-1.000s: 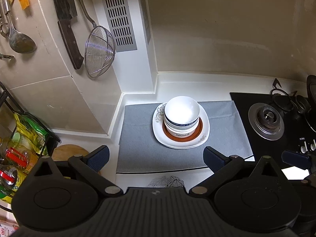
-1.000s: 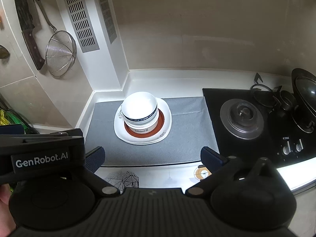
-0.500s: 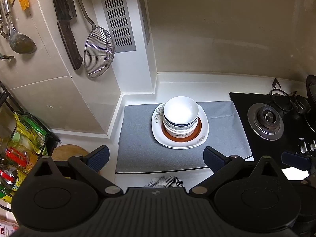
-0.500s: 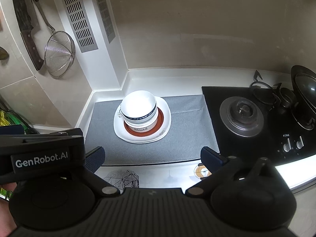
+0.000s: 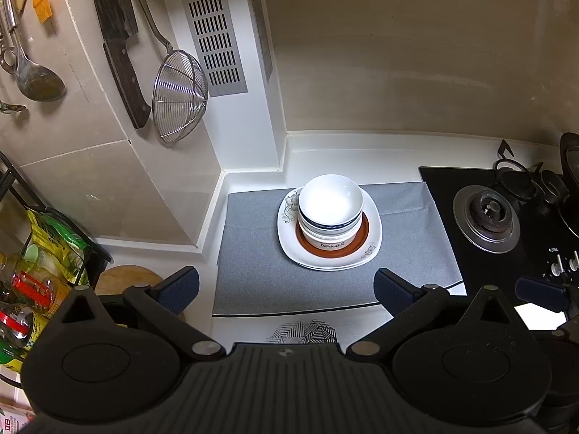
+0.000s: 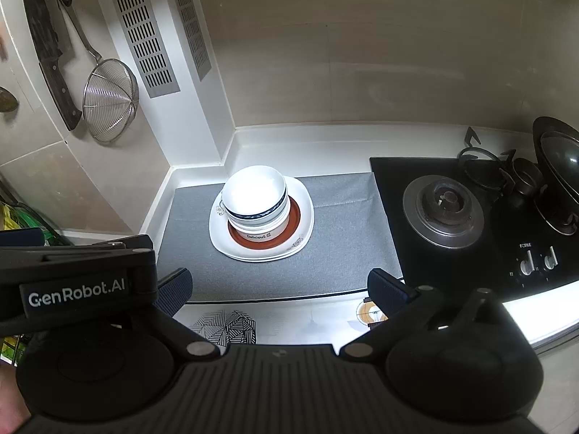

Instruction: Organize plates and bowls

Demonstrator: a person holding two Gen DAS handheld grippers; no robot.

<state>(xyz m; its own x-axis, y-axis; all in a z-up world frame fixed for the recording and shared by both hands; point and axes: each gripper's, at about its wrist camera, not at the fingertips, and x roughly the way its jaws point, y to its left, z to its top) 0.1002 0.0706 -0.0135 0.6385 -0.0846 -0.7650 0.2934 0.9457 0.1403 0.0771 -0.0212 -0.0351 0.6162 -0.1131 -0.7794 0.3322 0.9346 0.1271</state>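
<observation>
A stack of white bowls [image 5: 330,209] sits on a brown-rimmed plate [image 5: 363,233], which lies on white square plates [image 5: 372,249] on a grey mat [image 5: 253,260]. The top bowl has a blue band; the lowest reads "Delicious". The stack also shows in the right wrist view [image 6: 255,199]. My left gripper [image 5: 286,289] is open and empty, held above the counter's front edge, short of the stack. My right gripper [image 6: 280,291] is open and empty, at the same distance. The left gripper's body [image 6: 72,282] shows at the left of the right wrist view.
A black gas hob [image 5: 486,213] with a burner lies right of the mat, and a dark wok [image 6: 557,166] sits at far right. A knife [image 5: 123,58], wire skimmer [image 5: 179,105] and ladle [image 5: 36,79] hang on the left wall. A rack with bottles [image 5: 25,282] stands at left.
Both grippers have drifted slightly; the stack sits a little higher in both views. Nothing was taken hold of or let go.
</observation>
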